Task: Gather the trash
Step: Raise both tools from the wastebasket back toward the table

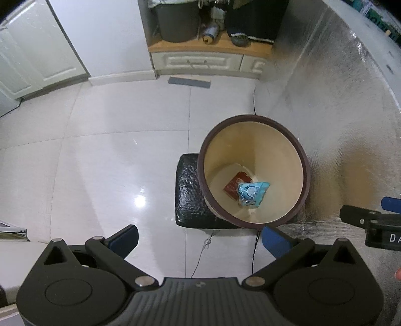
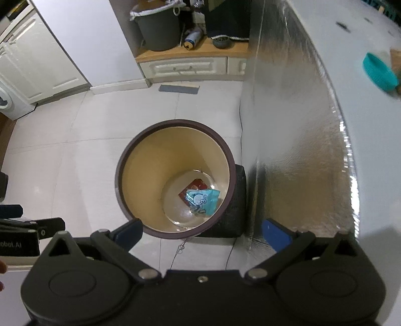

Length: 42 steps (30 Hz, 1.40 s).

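A round bin with a dark brown rim point(image 1: 304, 160) point(image 2: 120, 160) and a cream inside stands on the tiled floor beside a foil-covered table. At its bottom lie a light blue wrapper point(image 1: 252, 193) point(image 2: 204, 200) and a red packet point(image 1: 235, 184) point(image 2: 194, 186). My left gripper point(image 1: 199, 238) is open and empty, above the floor just left of the bin. My right gripper point(image 2: 201, 234) is open and empty, over the bin's near rim. The right gripper's fingertip point(image 1: 389, 201) shows at the right edge of the left wrist view.
A black block point(image 1: 190, 195) point(image 2: 236, 200) sits under the bin. The foil table side point(image 1: 338, 112) point(image 2: 295, 140) rises on the right; a teal bowl point(image 2: 379, 71) stands on its top. Thin cables point(image 1: 254, 250) run on the floor. A cabinet with a dark bucket point(image 1: 178, 22) stands at the back.
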Each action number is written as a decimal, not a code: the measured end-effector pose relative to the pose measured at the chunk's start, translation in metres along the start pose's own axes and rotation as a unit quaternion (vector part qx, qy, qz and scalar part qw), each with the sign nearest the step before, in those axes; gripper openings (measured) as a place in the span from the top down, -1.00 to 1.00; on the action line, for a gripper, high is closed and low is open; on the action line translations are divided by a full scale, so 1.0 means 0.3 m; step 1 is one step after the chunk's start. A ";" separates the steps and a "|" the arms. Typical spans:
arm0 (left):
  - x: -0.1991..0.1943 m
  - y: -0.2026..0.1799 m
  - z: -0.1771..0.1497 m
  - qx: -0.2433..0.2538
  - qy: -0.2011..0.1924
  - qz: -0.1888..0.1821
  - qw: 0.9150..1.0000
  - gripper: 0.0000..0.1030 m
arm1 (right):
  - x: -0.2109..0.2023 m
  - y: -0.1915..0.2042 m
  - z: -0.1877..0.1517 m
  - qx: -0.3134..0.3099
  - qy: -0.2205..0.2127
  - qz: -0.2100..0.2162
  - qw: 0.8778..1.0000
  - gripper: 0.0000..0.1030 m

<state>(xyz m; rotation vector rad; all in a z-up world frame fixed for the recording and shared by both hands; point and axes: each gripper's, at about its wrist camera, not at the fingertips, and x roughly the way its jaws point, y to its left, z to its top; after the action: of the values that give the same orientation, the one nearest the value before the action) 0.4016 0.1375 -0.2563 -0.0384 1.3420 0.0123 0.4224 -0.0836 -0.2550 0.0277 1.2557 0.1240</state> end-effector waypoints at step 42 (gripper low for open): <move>-0.652 -0.337 -0.299 0.025 -0.216 -0.065 0.974 -1.00 | -0.821 -0.337 -0.384 0.053 -0.202 -0.024 0.978 -1.00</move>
<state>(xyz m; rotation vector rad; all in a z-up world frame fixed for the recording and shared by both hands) 0.2730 0.0359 -0.0839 -0.0764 0.9008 -0.1192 0.2461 -0.2161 -0.0667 0.1108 0.8553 0.0076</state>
